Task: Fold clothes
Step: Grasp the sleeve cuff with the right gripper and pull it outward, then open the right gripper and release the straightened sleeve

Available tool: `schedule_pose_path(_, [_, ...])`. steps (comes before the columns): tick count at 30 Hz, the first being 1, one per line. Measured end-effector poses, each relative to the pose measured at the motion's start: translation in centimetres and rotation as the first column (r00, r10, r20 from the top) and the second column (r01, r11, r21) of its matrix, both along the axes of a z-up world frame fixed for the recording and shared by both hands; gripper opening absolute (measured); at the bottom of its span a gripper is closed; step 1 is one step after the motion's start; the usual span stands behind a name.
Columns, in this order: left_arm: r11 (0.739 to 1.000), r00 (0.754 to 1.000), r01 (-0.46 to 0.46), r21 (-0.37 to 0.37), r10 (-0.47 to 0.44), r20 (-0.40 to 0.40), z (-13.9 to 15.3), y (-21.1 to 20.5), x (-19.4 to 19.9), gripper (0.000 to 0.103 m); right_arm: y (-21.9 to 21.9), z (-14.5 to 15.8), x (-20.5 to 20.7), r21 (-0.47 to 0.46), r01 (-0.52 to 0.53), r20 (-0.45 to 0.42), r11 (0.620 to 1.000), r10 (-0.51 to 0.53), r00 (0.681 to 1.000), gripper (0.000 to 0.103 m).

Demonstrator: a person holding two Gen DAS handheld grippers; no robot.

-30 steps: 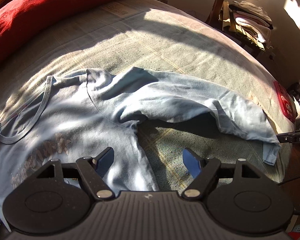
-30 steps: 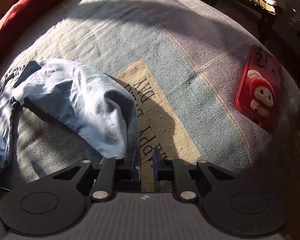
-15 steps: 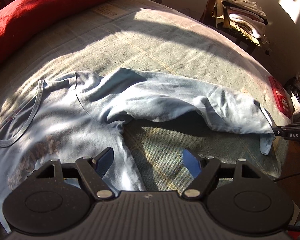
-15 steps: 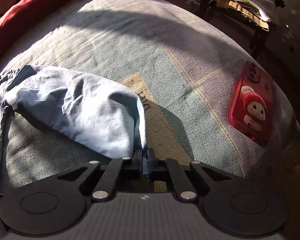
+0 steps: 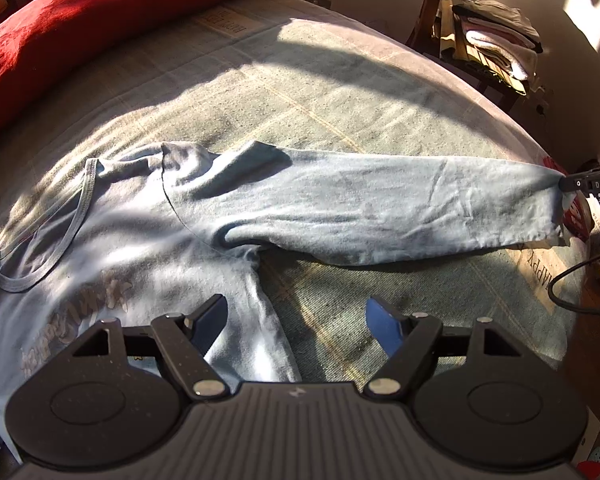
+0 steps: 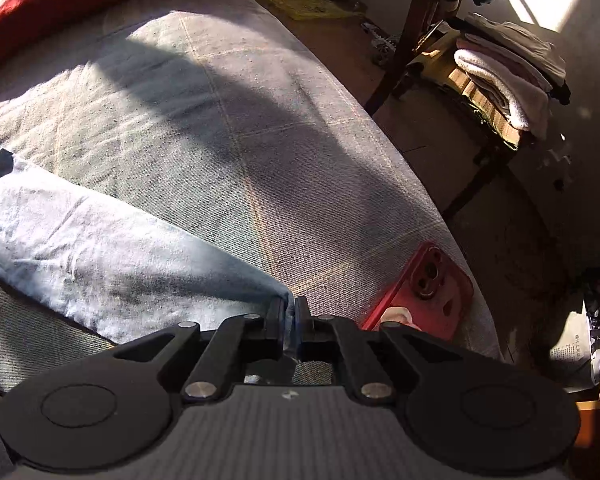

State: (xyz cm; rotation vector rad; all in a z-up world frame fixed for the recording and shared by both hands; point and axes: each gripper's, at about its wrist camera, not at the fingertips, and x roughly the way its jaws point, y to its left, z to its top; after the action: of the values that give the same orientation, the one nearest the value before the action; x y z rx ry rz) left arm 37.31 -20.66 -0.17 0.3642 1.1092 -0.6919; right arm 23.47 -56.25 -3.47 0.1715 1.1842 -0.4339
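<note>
A light blue long-sleeved shirt (image 5: 112, 240) lies front up on the bed, neckline at the left. Its sleeve (image 5: 380, 208) stretches out straight to the right, cuff pinched in my right gripper (image 5: 566, 184) at the bed's edge. In the right wrist view the right gripper (image 6: 290, 316) is shut on the cuff, and the sleeve (image 6: 100, 256) trails off to the left. My left gripper (image 5: 296, 320) hangs open above the shirt's side seam below the armpit, nothing between its blue pads.
A red duvet (image 5: 100, 24) is heaped at the bed's far left. A red phone (image 6: 428, 288) lies by the bed's right edge, close to the held cuff. Beyond the bed, a wooden chair (image 6: 496, 80) carries folded clothes. A black cable (image 5: 576, 280) loops off the bed's right side.
The right gripper closed on the sleeve's cuff and pulled it right, toward the phone, so the slack, bunched sleeve now lies stretched out straight. The left gripper stayed where it was.
</note>
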Motion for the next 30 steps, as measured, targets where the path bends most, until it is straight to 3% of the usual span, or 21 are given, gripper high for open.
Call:
schedule_pose_path(6, [1.000,1.000,-0.007,0.002,0.007,0.002,0.0,0.6,0.4,0.077,-0.5,-0.9,1.0,-0.017,0.058,-0.046,0.998,-0.059,0.997,0.008])
schedule_pose_path(9, [1.000,1.000,-0.008,0.004,0.008,0.005,0.1,0.8,0.7,0.077,0.6,-0.5,1.6,-0.077,0.051,-0.062,0.996,-0.056,0.997,0.017])
schedule_pose_path(14, [1.000,1.000,-0.029,-0.002,0.029,0.008,0.2,1.4,1.7,0.077,2.4,0.7,2.7,-0.124,0.042,-0.050,0.991,-0.049,0.998,0.019])
schedule_pose_path(17, [0.999,0.999,-0.038,0.000,0.038,0.012,0.2,1.7,2.4,0.077,3.4,1.1,3.1,-0.179,0.039,-0.060,0.983,-0.050,0.997,0.033])
schedule_pose_path(22, [0.999,0.998,-0.053,-0.004,0.053,0.019,0.1,2.2,3.7,0.077,1.8,0.3,2.1,-0.270,0.102,-0.128,0.958,-0.141,0.982,0.034])
schedule_pose_path(26, [0.998,0.998,-0.062,-0.010,0.063,0.012,-0.4,2.1,4.6,0.077,1.1,1.2,1.0,-0.191,0.167,-0.044,0.967,-0.179,0.983,0.034])
schedule_pose_path(28, [0.998,0.998,-0.058,-0.011,0.059,0.007,-0.8,1.7,4.9,0.077,1.5,0.8,1.4,-0.109,0.151,-0.034,0.982,-0.156,0.987,0.034])
schedule_pose_path(30, [0.999,0.999,-0.049,-0.014,0.049,0.006,-0.9,1.3,5.1,0.077,2.0,-0.1,1.8,-0.101,0.140,-0.039,0.985,-0.145,0.989,0.034])
